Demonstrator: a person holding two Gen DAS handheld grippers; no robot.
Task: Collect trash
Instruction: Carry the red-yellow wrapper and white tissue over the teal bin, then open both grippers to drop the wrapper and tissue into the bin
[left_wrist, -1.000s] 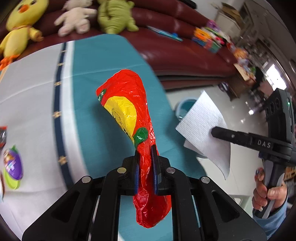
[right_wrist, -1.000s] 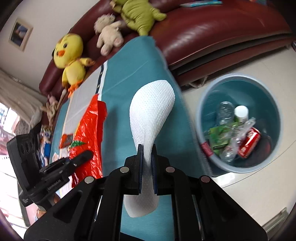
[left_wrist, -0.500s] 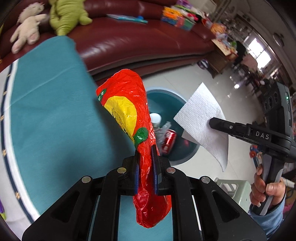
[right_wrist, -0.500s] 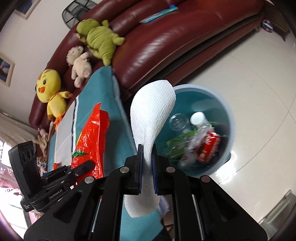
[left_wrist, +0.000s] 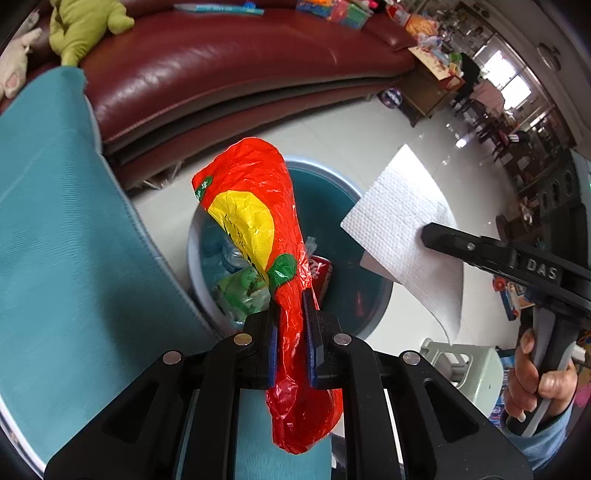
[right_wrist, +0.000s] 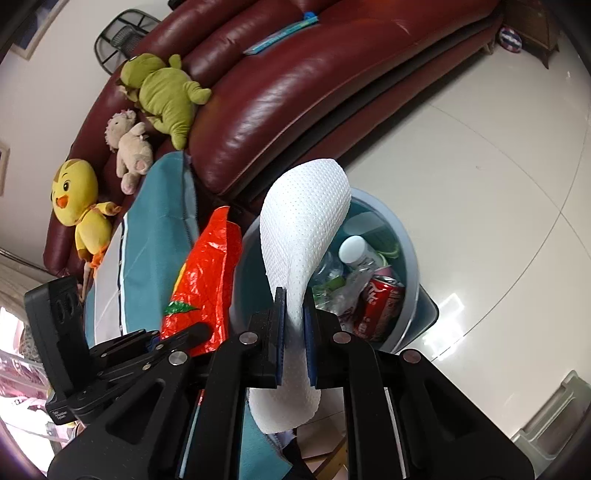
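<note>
My left gripper (left_wrist: 290, 301) is shut on a red and yellow snack wrapper (left_wrist: 255, 221), held in the air over the near rim of a blue trash bin (left_wrist: 369, 266). My right gripper (right_wrist: 294, 299) is shut on a white paper towel (right_wrist: 303, 229), held above the same bin (right_wrist: 410, 254). The bin holds a red can (right_wrist: 376, 306), a white-capped bottle (right_wrist: 354, 249) and green and clear packaging. Each gripper shows in the other's view: the right one (left_wrist: 428, 233) with the towel (left_wrist: 402, 221), the left one (right_wrist: 201, 328) with the wrapper (right_wrist: 207, 291).
A teal-covered table (left_wrist: 59, 258) lies to the left of the bin. A dark red leather sofa (right_wrist: 314, 81) stands behind, with green, beige and yellow plush toys (right_wrist: 162, 92). A pale green stool (left_wrist: 465, 365) stands on the glossy tile floor at the right.
Both grippers swung right, away from the table and over the trash bin, still holding the wrapper and the towel. The bin now sits right beneath them.
</note>
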